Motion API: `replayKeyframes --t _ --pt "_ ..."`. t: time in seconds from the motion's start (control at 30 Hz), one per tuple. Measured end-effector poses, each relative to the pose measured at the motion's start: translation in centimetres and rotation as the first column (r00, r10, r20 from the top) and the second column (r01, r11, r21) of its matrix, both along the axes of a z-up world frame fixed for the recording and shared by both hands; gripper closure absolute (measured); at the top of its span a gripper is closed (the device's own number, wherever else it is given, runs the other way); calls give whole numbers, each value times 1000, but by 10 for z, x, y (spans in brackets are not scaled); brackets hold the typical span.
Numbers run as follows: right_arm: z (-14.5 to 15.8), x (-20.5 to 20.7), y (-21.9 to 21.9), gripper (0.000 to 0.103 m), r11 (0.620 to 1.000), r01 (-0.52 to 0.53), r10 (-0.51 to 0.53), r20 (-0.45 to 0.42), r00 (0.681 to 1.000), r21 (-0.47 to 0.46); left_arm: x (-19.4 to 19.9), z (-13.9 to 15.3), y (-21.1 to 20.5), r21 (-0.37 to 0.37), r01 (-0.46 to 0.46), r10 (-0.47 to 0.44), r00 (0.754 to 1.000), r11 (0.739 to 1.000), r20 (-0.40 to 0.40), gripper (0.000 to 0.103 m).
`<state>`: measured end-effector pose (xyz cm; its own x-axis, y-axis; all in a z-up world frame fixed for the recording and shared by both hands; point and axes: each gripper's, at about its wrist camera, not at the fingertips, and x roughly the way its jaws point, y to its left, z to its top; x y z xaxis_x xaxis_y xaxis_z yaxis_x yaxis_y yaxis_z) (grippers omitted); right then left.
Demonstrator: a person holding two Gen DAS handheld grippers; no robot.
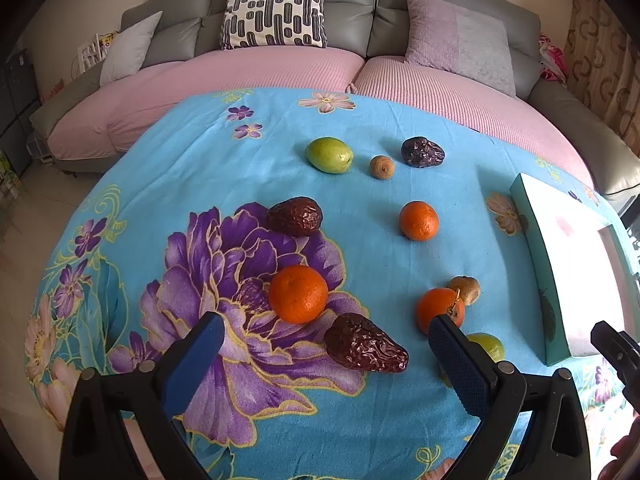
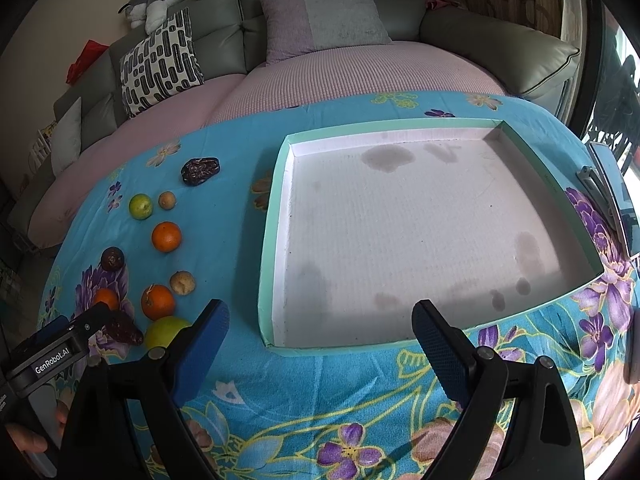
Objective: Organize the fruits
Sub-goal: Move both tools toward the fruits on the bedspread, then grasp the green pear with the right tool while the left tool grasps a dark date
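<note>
Fruits lie scattered on the blue flowered cloth [image 1: 248,184]. Closest to my open left gripper [image 1: 326,330] are a wrinkled brown date [image 1: 362,348] and an orange [image 1: 298,294], both between its fingers' line. Further off lie another orange [image 1: 438,308], a small brown fruit [image 1: 466,289], a green fruit [image 1: 490,346] partly behind the right finger, a third orange [image 1: 419,221], a second date [image 1: 295,216], a green mango-like fruit [image 1: 329,155], a small round brown fruit [image 1: 382,167] and a dark date [image 1: 423,152]. My right gripper [image 2: 320,326] is open over the near edge of the shallow mint-rimmed tray [image 2: 276,216], which holds nothing.
A grey sofa with pink seat covers [image 1: 240,68] and cushions stands behind the table. The tray's side [image 1: 544,280] rises at the right of the left wrist view. The left gripper's body [image 2: 52,356] and a hand show at the lower left of the right wrist view.
</note>
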<state>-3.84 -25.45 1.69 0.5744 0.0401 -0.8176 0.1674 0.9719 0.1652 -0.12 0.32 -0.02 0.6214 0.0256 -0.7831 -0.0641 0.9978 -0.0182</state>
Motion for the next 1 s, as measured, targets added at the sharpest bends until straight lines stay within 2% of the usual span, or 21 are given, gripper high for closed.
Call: replayKeyframes --t 0.23,0.4,0.43,0.63,0.73,1.0 --pt "-3 1 2 10 1000 -6 6 -6 1000 0 2 0 6 -46 -18 17 999 999 -32 0" --pt "-1 2 6 10 1000 -24 24 6 1000 1 1 6 20 -55 -62 62 998 997 -4 0" --pt "1 2 7 10 999 -34 34 15 999 5 1 9 25 -41 -76 76 997 996 4 0" --pt "10 3 33 10 987 -155 151 88 985 41 -6 17 57 -116 -150 157 986 982 49 1" --pt "9 5 48 10 973 -221 213 98 972 73 -5 14 62 -141 -155 160 987 978 27 2" --pt "4 10 91 10 932 -361 356 116 927 24 5 -6 50 -166 -109 98 993 980 -71 5"
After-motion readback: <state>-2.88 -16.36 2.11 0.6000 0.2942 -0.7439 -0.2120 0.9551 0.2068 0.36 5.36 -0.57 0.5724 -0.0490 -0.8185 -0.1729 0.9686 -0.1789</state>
